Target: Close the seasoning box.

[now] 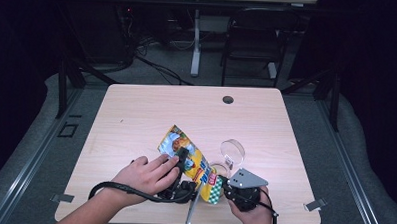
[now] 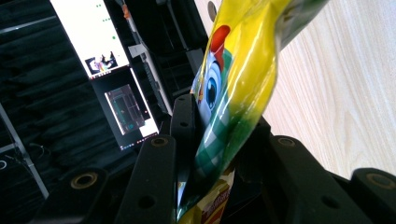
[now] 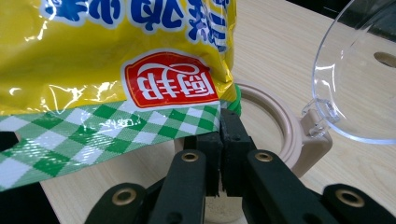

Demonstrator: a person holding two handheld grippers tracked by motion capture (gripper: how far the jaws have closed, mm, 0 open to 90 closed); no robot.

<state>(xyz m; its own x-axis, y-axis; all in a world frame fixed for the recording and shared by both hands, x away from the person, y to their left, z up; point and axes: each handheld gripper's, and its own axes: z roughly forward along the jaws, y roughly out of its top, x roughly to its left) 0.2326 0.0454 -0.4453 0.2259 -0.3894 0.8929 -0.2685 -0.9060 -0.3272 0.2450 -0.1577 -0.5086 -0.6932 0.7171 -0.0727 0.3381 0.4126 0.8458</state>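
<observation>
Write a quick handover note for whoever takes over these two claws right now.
Left claw: shut on the yellow snack bag, gripping its upper part.
Right claw: shut on the bag's green-checked end.
The bag is held between both claws above the beige container, whose clear lid is flipped open.
Done: bag picked up, lid open.
Left: probably opening the bag and pouring into the container; whether the bag is open yet cannot be told.

Tongs (image 3: 224, 128) pinch bag (image 3: 116, 60) — beside jar (image 3: 275, 126).
</observation>
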